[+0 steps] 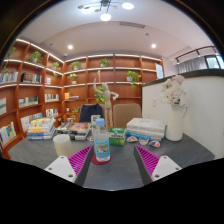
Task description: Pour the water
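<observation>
A clear plastic water bottle with a blue cap and pale label stands upright on a red coaster on the grey table. It is just ahead of my fingers, nearer the left one. A pale pink cup stands to the bottle's left, beyond the left finger. My gripper is open, its magenta pads spread wide with only bare table between them. It holds nothing.
A green box and a white tissue box lie behind the bottle. A white vase with flowers stands at the right. Stacked books lie at the left, with wooden bookshelves behind.
</observation>
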`<state>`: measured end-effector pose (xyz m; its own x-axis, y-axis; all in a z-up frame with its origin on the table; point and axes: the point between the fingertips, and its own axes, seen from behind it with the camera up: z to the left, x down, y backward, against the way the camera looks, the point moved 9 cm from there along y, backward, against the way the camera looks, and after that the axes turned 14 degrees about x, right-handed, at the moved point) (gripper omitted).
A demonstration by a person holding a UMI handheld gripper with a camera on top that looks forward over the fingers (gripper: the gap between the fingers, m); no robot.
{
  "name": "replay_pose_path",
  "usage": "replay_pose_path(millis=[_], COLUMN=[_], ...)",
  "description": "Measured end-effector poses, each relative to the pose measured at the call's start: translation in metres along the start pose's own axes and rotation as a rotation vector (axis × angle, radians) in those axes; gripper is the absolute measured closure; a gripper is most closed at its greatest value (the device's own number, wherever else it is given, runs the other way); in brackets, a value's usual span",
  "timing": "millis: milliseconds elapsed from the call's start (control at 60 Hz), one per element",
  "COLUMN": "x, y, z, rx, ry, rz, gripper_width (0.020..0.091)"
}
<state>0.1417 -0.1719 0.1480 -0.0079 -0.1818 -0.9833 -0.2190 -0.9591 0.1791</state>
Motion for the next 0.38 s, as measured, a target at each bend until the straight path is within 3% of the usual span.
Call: replay_pose_path(millis=[383], x=[-0.01], y=[0.019], z=[-0.026], rx=[0.044], ry=[-0.034], rz=[-0.044], gripper_width=[0.0292])
